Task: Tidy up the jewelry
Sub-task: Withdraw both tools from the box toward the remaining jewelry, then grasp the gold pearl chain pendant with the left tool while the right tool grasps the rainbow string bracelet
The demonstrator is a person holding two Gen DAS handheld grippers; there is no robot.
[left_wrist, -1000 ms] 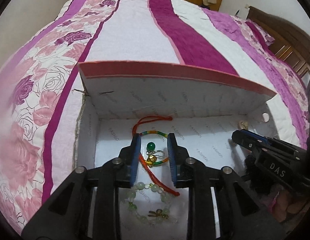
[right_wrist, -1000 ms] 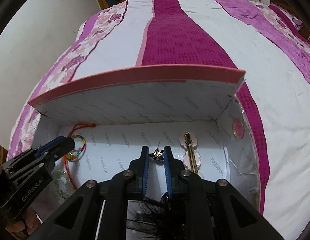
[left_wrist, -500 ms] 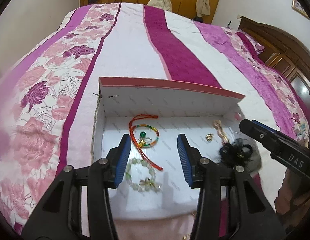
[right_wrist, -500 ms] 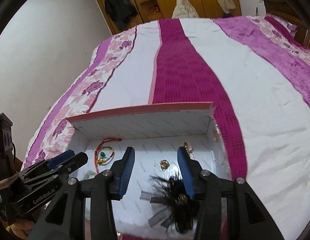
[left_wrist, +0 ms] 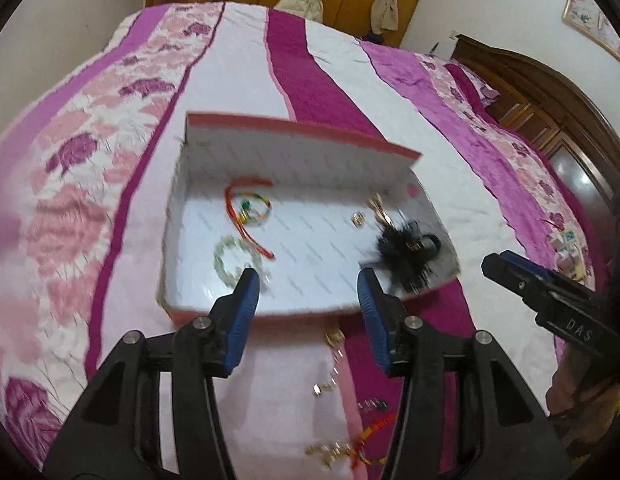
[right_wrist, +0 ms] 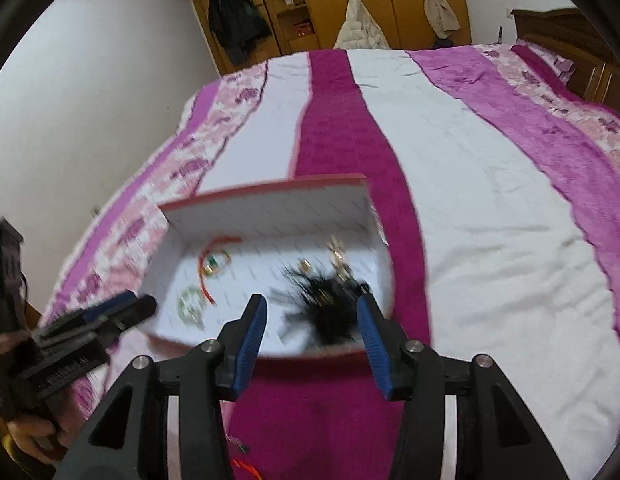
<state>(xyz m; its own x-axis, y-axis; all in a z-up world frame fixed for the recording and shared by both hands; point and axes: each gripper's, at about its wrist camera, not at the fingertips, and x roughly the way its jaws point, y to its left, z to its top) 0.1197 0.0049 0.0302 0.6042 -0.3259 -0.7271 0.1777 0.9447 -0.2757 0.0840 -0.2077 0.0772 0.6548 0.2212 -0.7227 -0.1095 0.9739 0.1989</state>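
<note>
A white box with a red rim (left_wrist: 293,310) (right_wrist: 269,194) lies on the bed. In it lie a red cord with a green bead (left_wrist: 245,210) (right_wrist: 209,266), a pale green bead bracelet (left_wrist: 229,260) (right_wrist: 188,304), a small gold piece (left_wrist: 357,219), a gold clip (left_wrist: 380,210) and a black feather piece (left_wrist: 408,250) (right_wrist: 330,304). My left gripper (left_wrist: 307,292) is open and empty above the box's near rim. My right gripper (right_wrist: 312,320) is open and empty, also at the near rim. Loose gold and red pieces (left_wrist: 346,446) lie on the bedspread in front of the box.
The bed has a pink, magenta and white striped bedspread (right_wrist: 490,200). Wooden wardrobes (right_wrist: 310,4) stand at the far wall. A dark wooden headboard (left_wrist: 550,100) runs along the right. The right gripper shows at the left wrist view's right edge (left_wrist: 550,300).
Both grippers opened, let go of the jewelry in the box, and pulled back and up. The box now looks smaller and farther away.
</note>
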